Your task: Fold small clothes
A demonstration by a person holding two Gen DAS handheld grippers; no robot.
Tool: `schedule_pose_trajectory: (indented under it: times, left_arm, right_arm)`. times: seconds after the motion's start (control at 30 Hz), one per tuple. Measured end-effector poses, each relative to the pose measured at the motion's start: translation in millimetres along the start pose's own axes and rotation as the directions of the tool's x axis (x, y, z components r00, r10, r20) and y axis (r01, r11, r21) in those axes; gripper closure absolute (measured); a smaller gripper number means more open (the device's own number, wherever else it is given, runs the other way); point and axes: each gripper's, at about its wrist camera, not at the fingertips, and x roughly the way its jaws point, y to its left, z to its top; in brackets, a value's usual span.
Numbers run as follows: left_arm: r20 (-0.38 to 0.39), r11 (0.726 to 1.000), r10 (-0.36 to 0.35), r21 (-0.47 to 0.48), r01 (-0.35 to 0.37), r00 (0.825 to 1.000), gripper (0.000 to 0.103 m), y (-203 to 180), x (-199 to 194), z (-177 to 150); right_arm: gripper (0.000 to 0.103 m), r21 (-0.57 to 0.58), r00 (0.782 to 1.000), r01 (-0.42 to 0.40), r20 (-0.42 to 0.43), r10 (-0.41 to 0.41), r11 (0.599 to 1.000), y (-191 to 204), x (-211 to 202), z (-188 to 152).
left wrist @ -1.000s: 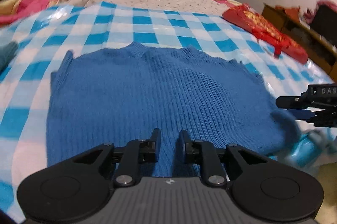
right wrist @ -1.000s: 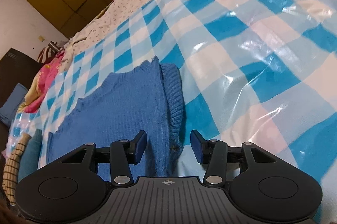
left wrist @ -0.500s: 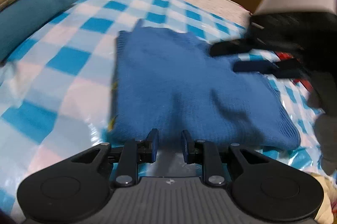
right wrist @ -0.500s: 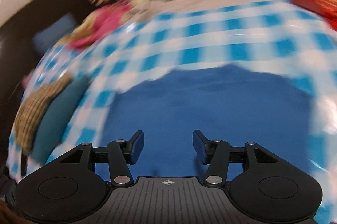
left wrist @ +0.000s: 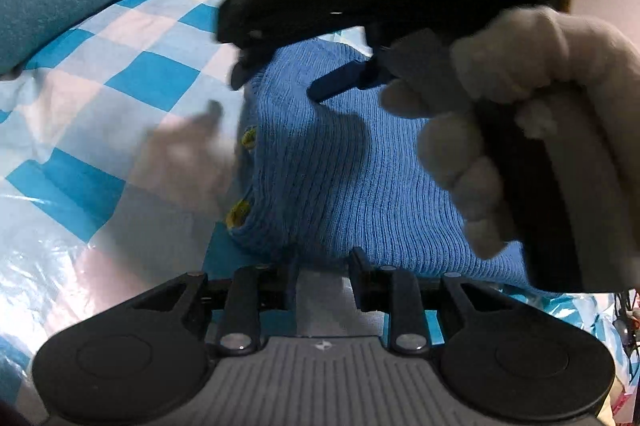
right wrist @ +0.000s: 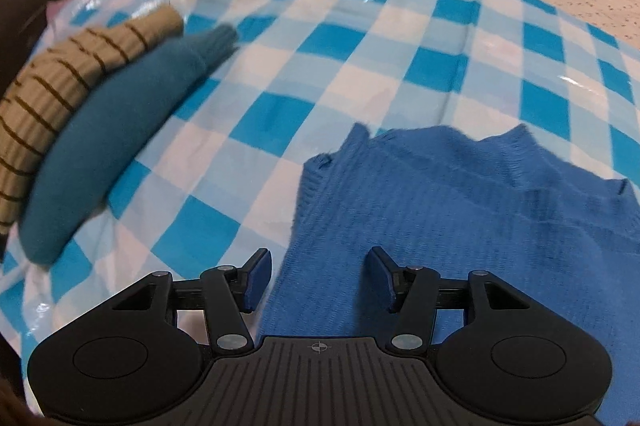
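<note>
We see the folded blue ribbed knit sweater (right wrist: 460, 226) lying on the blue-and-white checked plastic sheet (right wrist: 360, 38). Our left gripper (left wrist: 322, 272) hovers at its near edge, jaws opening with nothing pinched between them. Our right gripper (right wrist: 318, 276), held in a white-gloved hand (left wrist: 520, 114), spreads its opening jaws above the sweater's left edge, pads clear. A folded teal sweater (right wrist: 116, 138) and a striped beige knit (right wrist: 60, 82) lie well apart.
</note>
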Motion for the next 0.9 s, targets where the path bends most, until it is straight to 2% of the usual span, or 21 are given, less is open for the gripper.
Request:
schedule_pose_trajectory:
  times: [0.03, 0.1, 0.27, 0.37, 0.5, 0.63, 0.7, 0.77, 0.83, 0.9]
  left_arm:
    - [0.000, 1.000, -0.002, 0.004, 0.002, 1.000, 0.063, 0, 0, 0]
    - [0.001, 1.000, -0.009, 0.004, 0.009, 1.000, 0.061, -1, 0, 1]
    - [0.005, 1.000, -0.021, -0.017, 0.021, 1.000, 0.061, 3, -2, 2]
    - [0.014, 1.000, -0.015, -0.008, 0.015, 1.000, 0.061, 2, -4, 0]
    - [0.049, 1.000, 0.013, 0.004, -0.013, 0.999, 0.060, 0, -12, -3]
    - [0.068, 0.998, 0.050, -0.027, -0.049, 0.996, 0.060, 4, -21, -6]
    - [0.072, 0.997, 0.074, -0.040, -0.072, 0.995, 0.054, 6, -24, -9]
    - [0.084, 0.995, 0.093, -0.047, -0.089, 0.992, 0.053, 8, -28, -11]
    - [0.100, 0.994, 0.106, -0.049, -0.102, 0.989, 0.050, 9, -31, -12]
    - [0.110, 0.992, 0.120, -0.043, -0.116, 0.987, 0.045, 8, -32, -13]
  right_arm:
    - [0.041, -0.017, 1.000, 0.007, -0.006, -0.007, 1.000, 5, 3, 1]
    - [0.038, -0.065, 0.999, 0.028, -0.019, -0.030, 0.998, 15, 8, 2]
    - [0.041, -0.176, 0.988, 0.146, -0.033, -0.154, 0.973, 32, 23, 4]
    - [0.045, -0.215, 0.980, 0.184, -0.039, -0.196, 0.959, 37, 29, 2]
    - [0.045, -0.239, 0.973, 0.209, -0.043, -0.225, 0.948, 42, 32, 3]
    - [0.044, -0.240, 0.972, 0.210, -0.055, -0.230, 0.948, 44, 32, 5]
    - [0.044, -0.252, 0.971, 0.214, -0.052, -0.234, 0.944, 45, 32, 4]
    - [0.048, -0.258, 0.971, 0.220, -0.036, -0.237, 0.941, 45, 31, 2]
    - [0.064, -0.262, 0.969, 0.236, -0.008, -0.247, 0.936, 43, 29, -2]
    - [0.073, -0.236, 0.974, 0.221, 0.007, -0.226, 0.946, 35, 23, -4]
